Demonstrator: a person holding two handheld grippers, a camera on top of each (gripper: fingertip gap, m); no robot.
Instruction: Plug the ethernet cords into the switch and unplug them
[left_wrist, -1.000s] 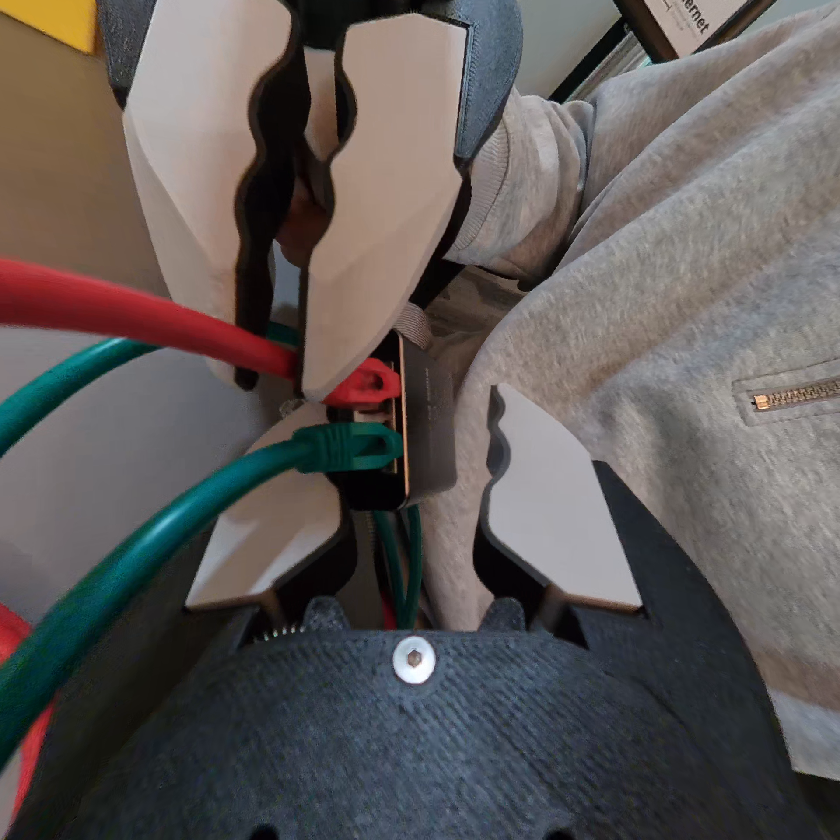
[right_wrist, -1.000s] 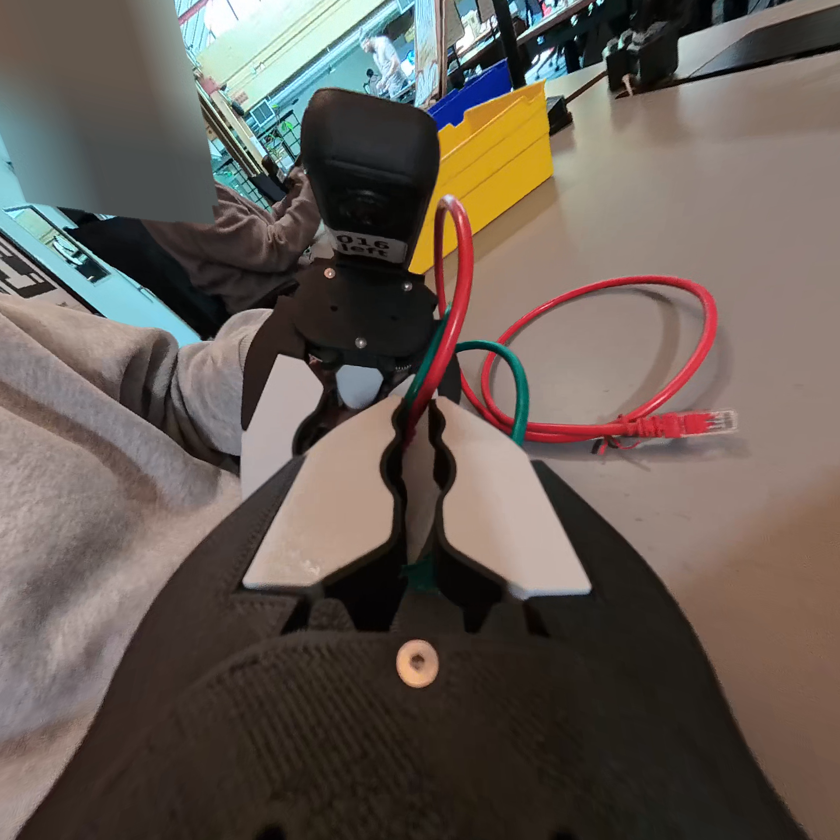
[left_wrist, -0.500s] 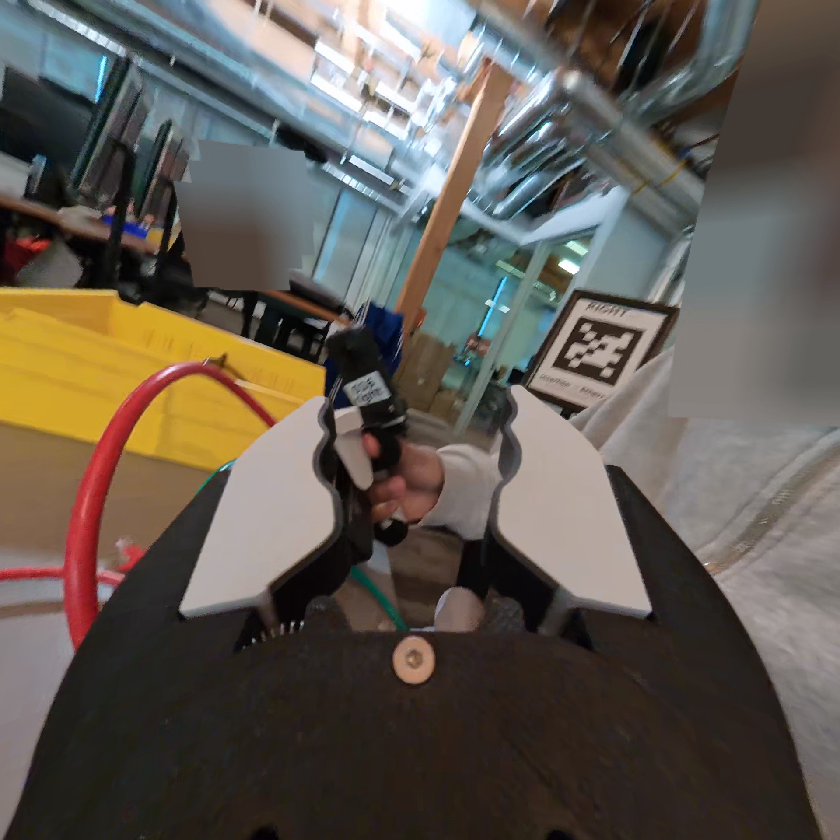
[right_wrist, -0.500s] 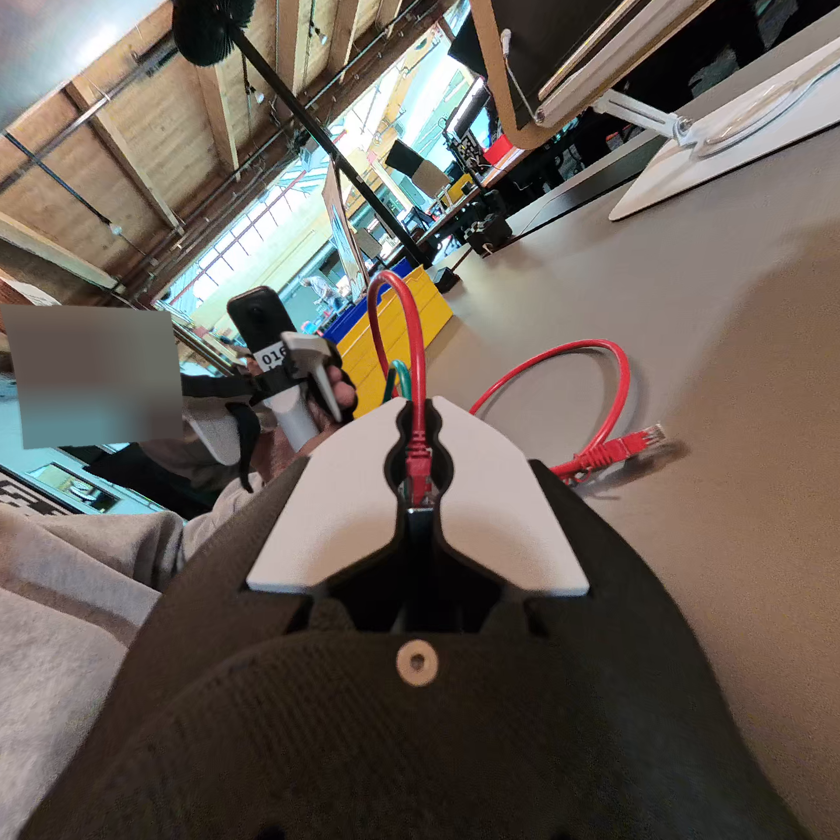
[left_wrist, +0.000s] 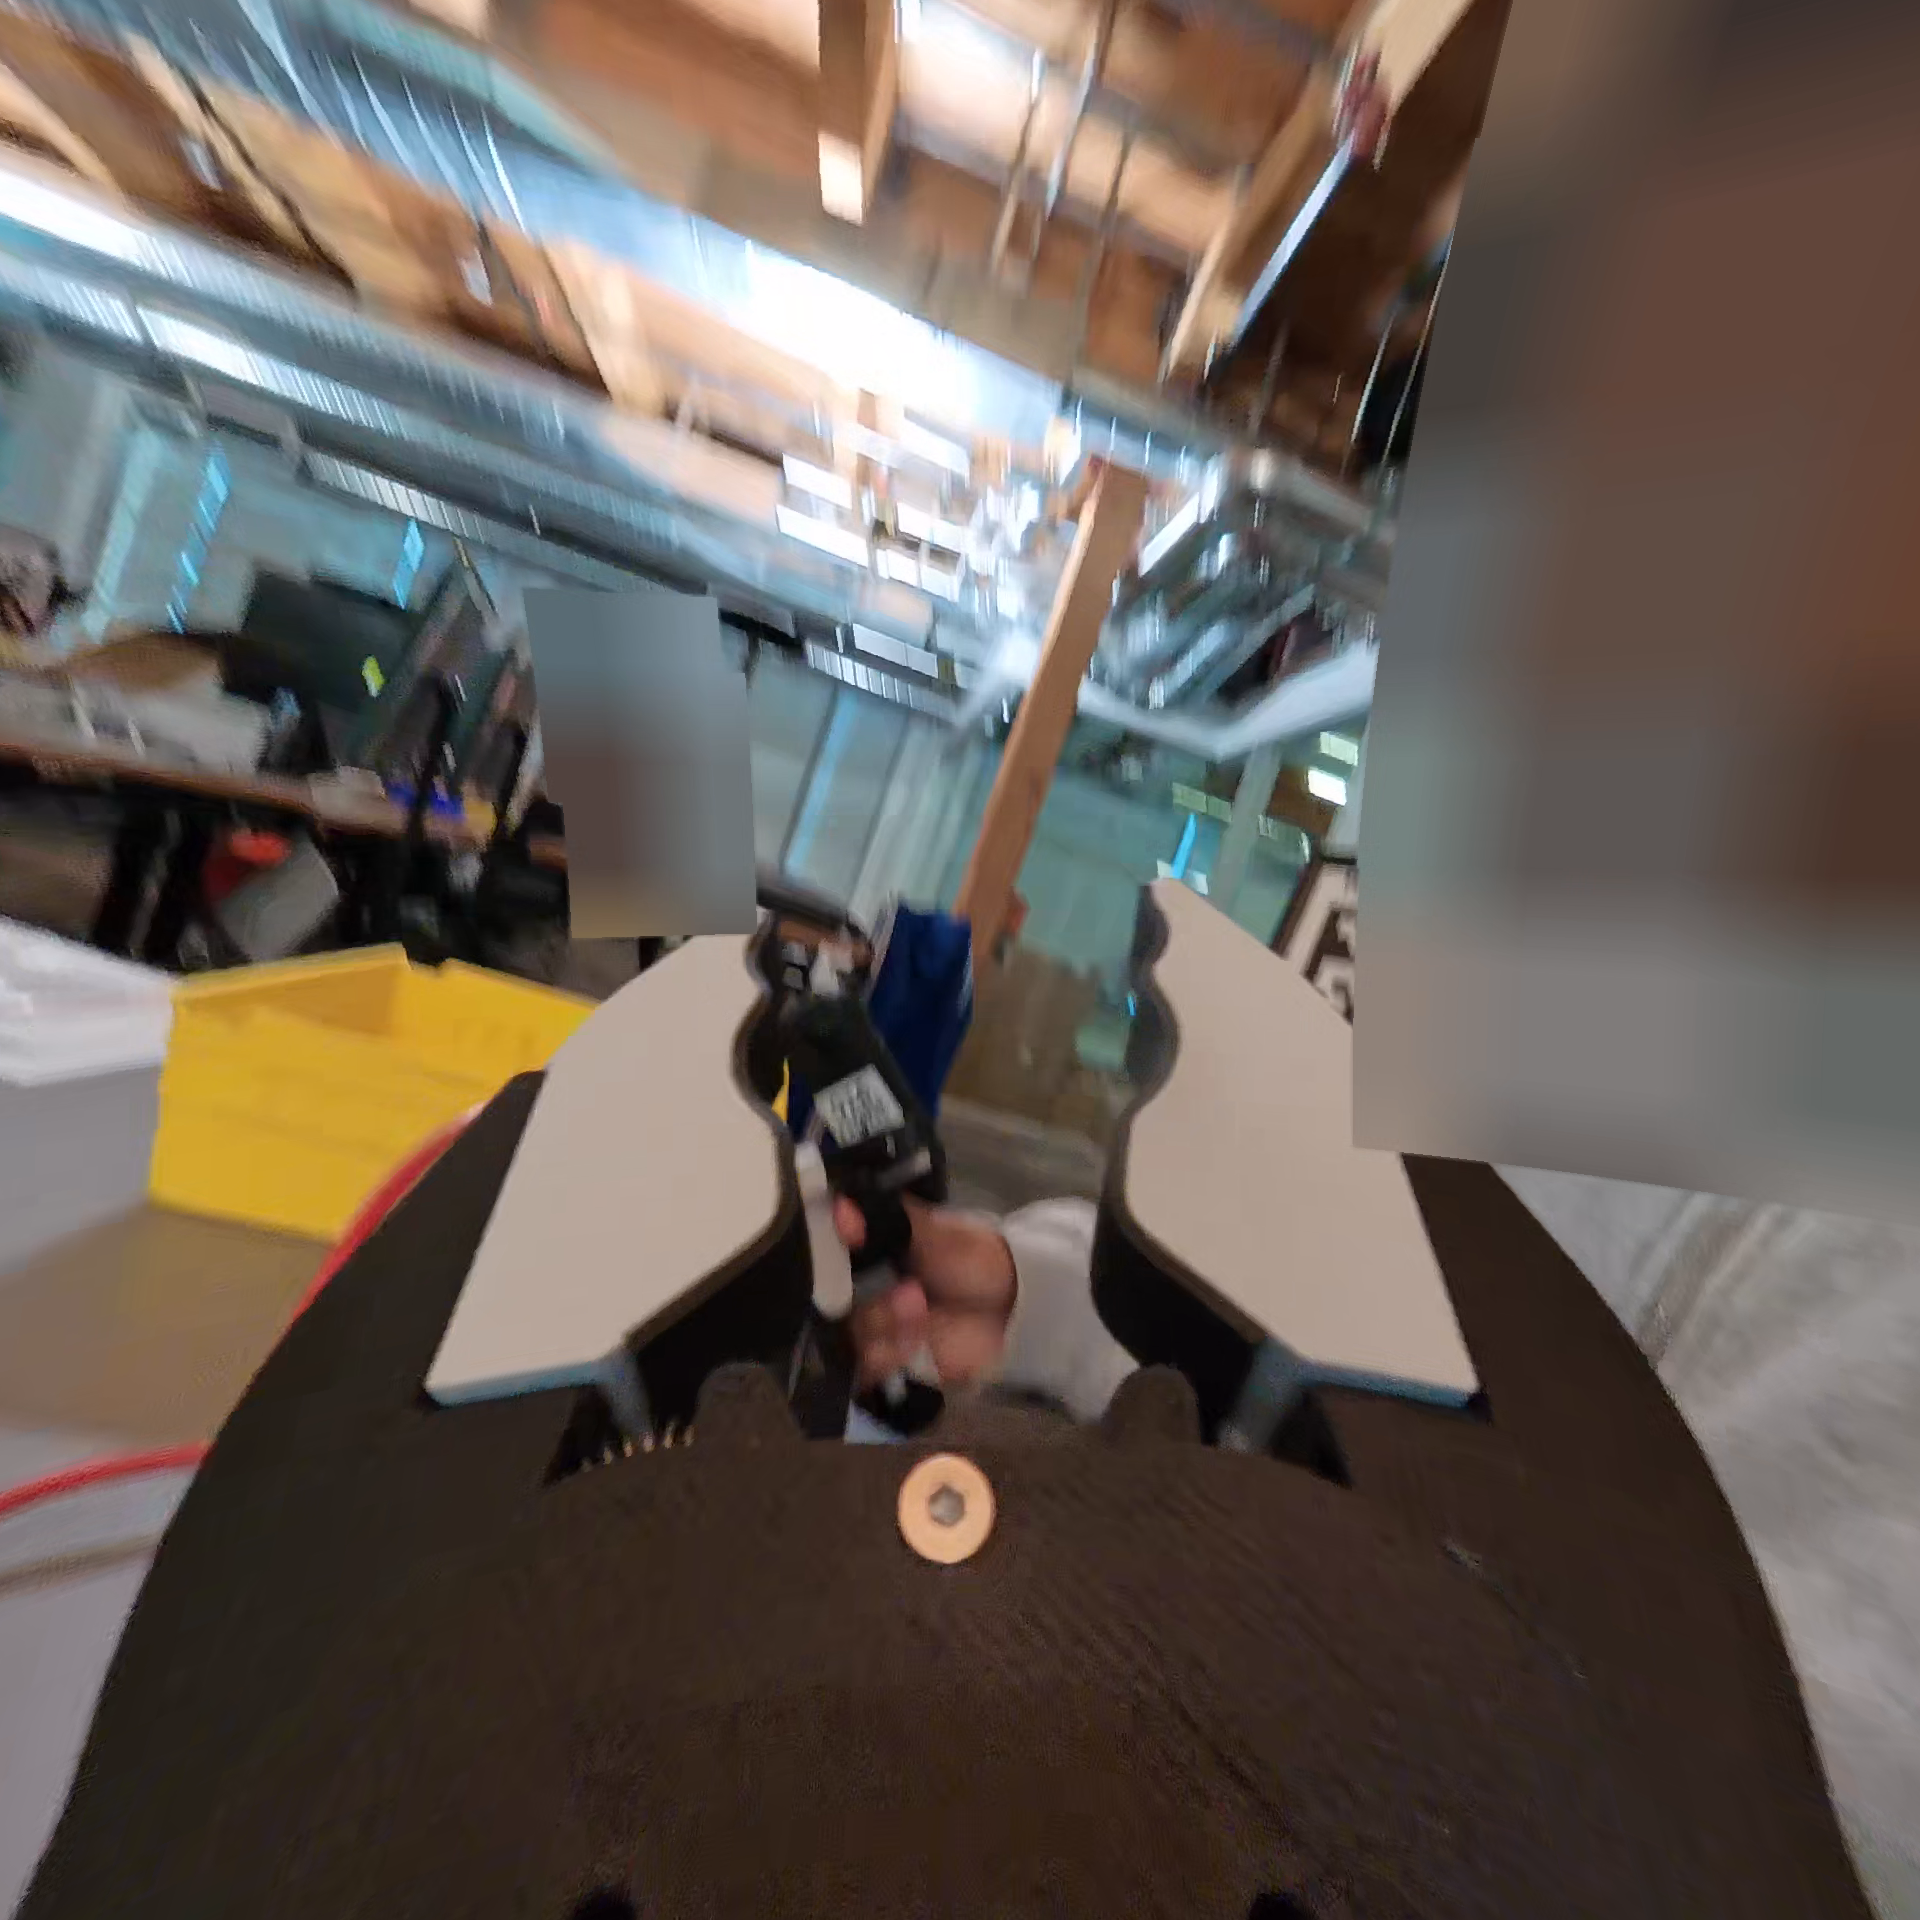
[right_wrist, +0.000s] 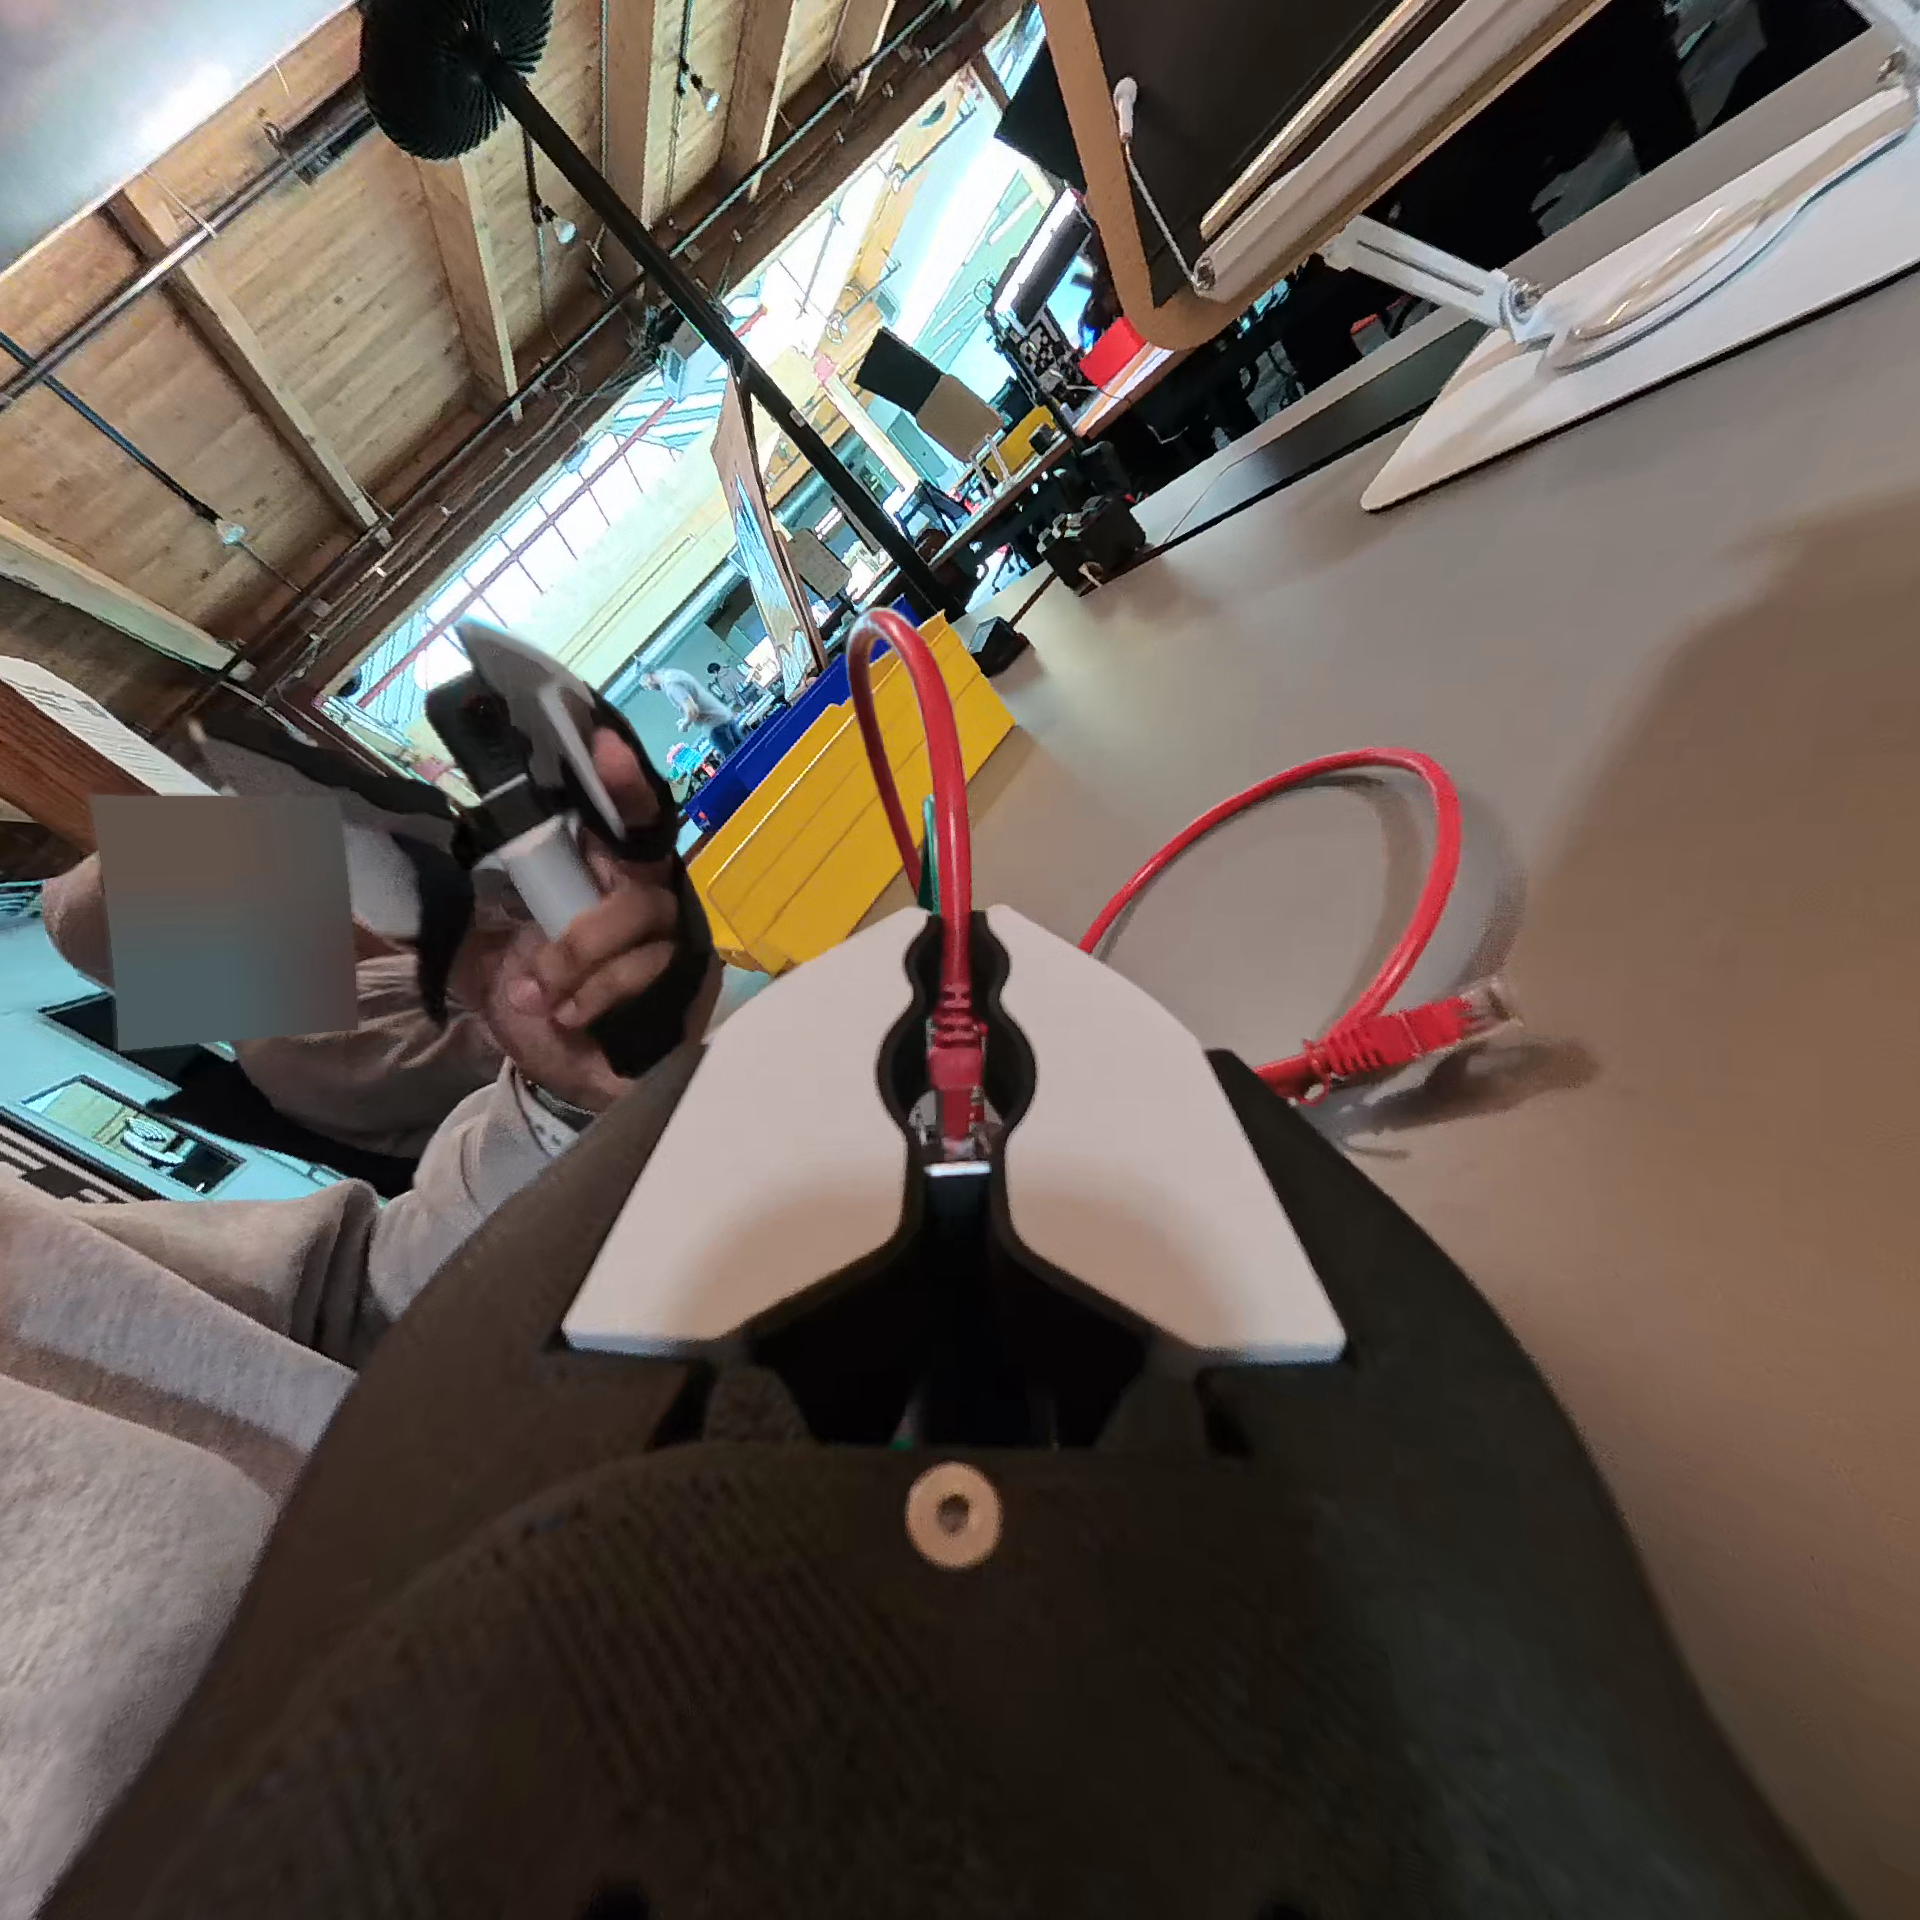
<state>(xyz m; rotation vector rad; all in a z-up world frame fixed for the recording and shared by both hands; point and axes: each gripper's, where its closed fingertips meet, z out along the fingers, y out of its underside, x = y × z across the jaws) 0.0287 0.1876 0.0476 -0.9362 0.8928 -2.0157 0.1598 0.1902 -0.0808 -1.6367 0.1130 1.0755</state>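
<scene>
My right gripper (right_wrist: 956, 920) is shut on the red ethernet plug (right_wrist: 956, 1049). The plug points into the dark switch (right_wrist: 954, 1205), which sits deeper between the fingers. The red cord (right_wrist: 914, 727) loops up from the plug, with a green cord (right_wrist: 932, 847) just behind it. The red cord's other plug (right_wrist: 1429, 1029) lies on the grey table (right_wrist: 1558, 831). My left gripper (left_wrist: 945, 925) is open and empty, tilted up toward the ceiling. It also shows in the right wrist view (right_wrist: 530, 748), held in a hand at the left. A hand holding the right gripper's handle (left_wrist: 862, 1122) shows between the left fingers.
A yellow bin (right_wrist: 852, 821) (left_wrist: 312, 1081) stands on the table beyond the cords, with a blue bin (right_wrist: 769, 743) behind it. A white monitor base (right_wrist: 1662, 343) is at the far right. A grey sleeve (right_wrist: 156, 1351) fills the lower left.
My left gripper has pulled back from the switch and swung upward, open and empty. My right gripper has stayed shut on the red plug and tilted up, with the switch now between its fingers.
</scene>
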